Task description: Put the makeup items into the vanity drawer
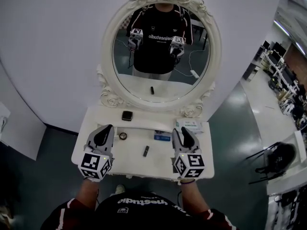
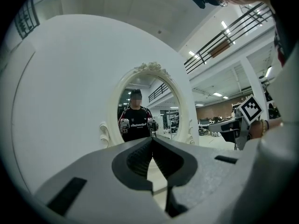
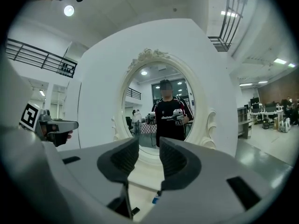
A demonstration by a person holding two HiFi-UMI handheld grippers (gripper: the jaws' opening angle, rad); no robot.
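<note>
Jaws of the left gripper [image 2: 152,140] meet at their tips with nothing between them. Those of the right gripper [image 3: 148,144] stand apart, and the gap is empty. Both grippers are held level above the front edge of the white counter [image 1: 134,159], left gripper [image 1: 108,127] and right gripper [image 1: 178,131] pointing at the oval mirror [image 1: 160,51]. The makeup items lie on the counter between and beyond them: a dark square compact [image 1: 127,115] near the mirror's foot, a small round pot [image 1: 123,136] just beside the left jaws, a dark stick [image 1: 146,151] at mid-counter, a blue packet [image 1: 162,136] and a pale box [image 1: 189,125] near the right jaws.
</note>
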